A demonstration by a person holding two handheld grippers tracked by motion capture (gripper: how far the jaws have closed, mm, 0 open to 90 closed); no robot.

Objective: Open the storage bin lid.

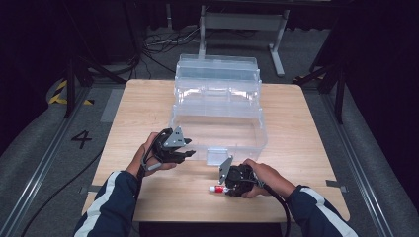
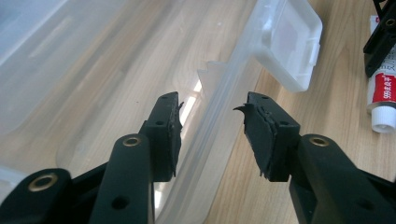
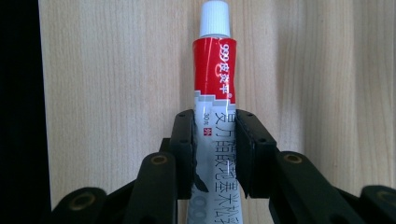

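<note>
A clear plastic box [image 1: 261,129] stands open mid-table, its lid [image 1: 217,74] tipped back. My left gripper [image 1: 190,154] is at the box's near left corner. In the left gripper view its jaws [image 2: 212,135] straddle the thin front wall [image 2: 219,105], open, with gaps on both sides of the wall. A red and white tube [image 3: 215,70] with a white cap lies flat on the wood. My right gripper [image 3: 215,140] is shut on its lower half. From above, the tube's cap end [image 1: 216,188] sticks out left of the right gripper [image 1: 231,186].
The box's latch flap [image 1: 216,155] hangs down at its front and also shows as a flap [image 2: 289,46] in the left gripper view. The wooden table [image 1: 306,148] has bare room to the right. A painted 4 [image 1: 81,139] marks the floor on the left, and a metal stand [image 1: 242,22] is behind.
</note>
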